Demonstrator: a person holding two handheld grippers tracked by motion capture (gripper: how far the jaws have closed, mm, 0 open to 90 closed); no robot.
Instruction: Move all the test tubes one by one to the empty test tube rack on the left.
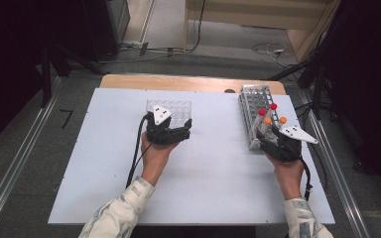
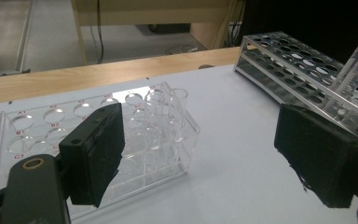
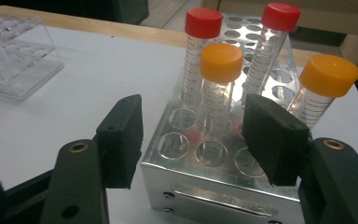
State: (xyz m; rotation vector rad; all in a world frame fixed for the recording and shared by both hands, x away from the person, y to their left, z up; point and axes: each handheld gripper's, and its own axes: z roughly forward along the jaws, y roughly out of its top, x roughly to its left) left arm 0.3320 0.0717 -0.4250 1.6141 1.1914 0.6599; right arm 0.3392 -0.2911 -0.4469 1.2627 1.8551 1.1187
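**Reaching for capped tubes at the metal rack**

Hovering at the near end of the metal rack, the right gripper has its jaws apart, nothing pinched; an orange-capped tube stands just beyond them. The left gripper is spread wide, empty, beside the clear plastic rack. The right gripper view shows graduation marks on the tubes; the high view gives only caps. Count: two red caps, two orange, two racks. White tabletop, wooden edge behind, grey floor with cables.

Four capped tubes, two red, two orange, stand upright in a metal rack, center frame.
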